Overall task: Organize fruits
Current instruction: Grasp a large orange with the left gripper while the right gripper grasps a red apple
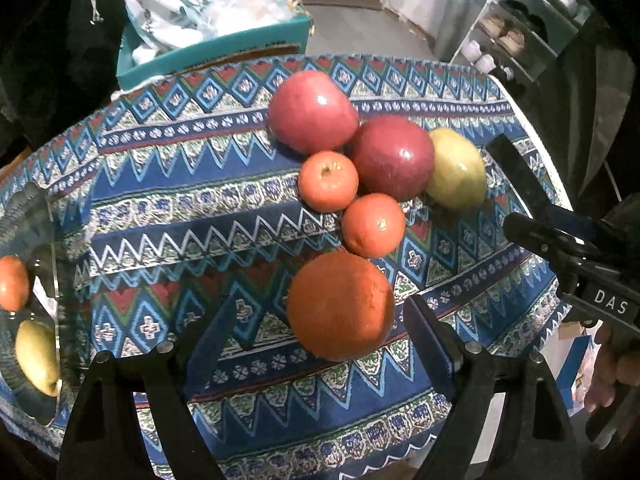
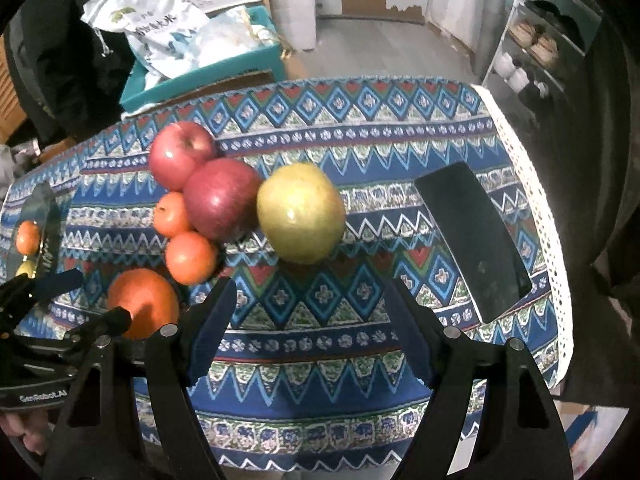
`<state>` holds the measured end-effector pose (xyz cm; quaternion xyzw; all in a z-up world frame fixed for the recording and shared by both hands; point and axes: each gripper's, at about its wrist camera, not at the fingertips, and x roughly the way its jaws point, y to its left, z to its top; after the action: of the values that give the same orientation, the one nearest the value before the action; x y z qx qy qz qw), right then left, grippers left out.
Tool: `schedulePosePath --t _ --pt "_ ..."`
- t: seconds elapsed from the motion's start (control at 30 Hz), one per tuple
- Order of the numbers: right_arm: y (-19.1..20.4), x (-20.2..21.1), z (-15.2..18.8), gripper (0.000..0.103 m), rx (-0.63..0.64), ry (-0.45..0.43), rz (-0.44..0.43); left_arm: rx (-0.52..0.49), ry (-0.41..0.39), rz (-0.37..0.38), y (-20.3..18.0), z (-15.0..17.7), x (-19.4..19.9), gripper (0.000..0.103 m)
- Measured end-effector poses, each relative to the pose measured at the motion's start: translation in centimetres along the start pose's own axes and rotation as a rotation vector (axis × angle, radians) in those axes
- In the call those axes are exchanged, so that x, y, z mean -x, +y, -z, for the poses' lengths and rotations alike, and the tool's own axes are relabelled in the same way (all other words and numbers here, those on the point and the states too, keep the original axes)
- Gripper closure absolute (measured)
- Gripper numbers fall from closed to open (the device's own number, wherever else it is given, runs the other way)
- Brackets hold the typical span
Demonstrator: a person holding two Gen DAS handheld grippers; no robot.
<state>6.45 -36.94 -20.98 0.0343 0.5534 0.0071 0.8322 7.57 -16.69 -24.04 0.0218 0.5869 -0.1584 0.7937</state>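
Fruit cluster: large orange [image 1: 340, 306], two small oranges, two red apples, pear [image 2: 301, 213], bunched mid-bench on patterned cloth [image 2: 360, 344].
Left tongs [image 1: 320, 344]: apart, straddling large orange, not pressing.
Right tongs [image 2: 310, 320]: apart, empty, pear just ahead.
Glass bowl [image 1: 28, 280]: bench's left edge, holds two fruits.

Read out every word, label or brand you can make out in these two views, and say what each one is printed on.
"DAS" stands on the body of the right gripper.
"GenRobot.AI" stands on the body of the left gripper.
The white bag in the teal box carries dark printed characters, too blurred to read.
Nothing readable on the fruit, the tablecloth or the dark phone.
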Motion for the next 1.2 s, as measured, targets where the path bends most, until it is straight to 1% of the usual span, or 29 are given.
schedulePosePath --t 0.27,0.47,0.53,0.6,0.63,0.7,0.87,1.07,1.2 --pt "-0.3 -2.1 0.6 0.026 -0.001 0.050 0.002 -0.009 0.036 0.001 -0.6 0.0 -2.1 0.016" --pt "-0.3 -2.3 0.6 0.026 0.002 0.054 0.002 -0.012 0.066 0.003 -1.0 0.0 -3.9 0.017" --pt "-0.3 -2.3 0.5 0.026 0.004 0.052 0.004 -0.010 0.068 0.009 -1.2 0.0 -4.2 0.020" --pt "-0.2 -2.3 0.4 0.026 0.005 0.053 0.003 -0.017 0.072 0.016 -1.3 -0.1 -4.4 0.029" --pt "-0.2 -2.4 0.4 0.026 0.006 0.053 0.003 -0.022 0.073 0.033 -1.4 -0.1 -4.5 0.033" --pt "0.0 -2.5 0.3 0.026 0.009 0.054 0.003 -0.029 0.067 0.036 -1.8 -0.1 -4.6 0.035" --pt "0.4 -2.3 -0.1 0.026 0.018 0.049 -0.003 -0.030 0.047 0.015 -2.0 0.1 -4.3 0.036" --pt "1.8 -1.5 -1.4 0.026 0.038 0.010 -0.036 -0.004 0.003 0.014 0.2 -0.1 -1.8 0.036" --pt "3.3 -0.8 -2.9 0.026 0.062 -0.028 -0.068 0.034 -0.028 0.003 2.2 -0.6 -0.1 0.036"
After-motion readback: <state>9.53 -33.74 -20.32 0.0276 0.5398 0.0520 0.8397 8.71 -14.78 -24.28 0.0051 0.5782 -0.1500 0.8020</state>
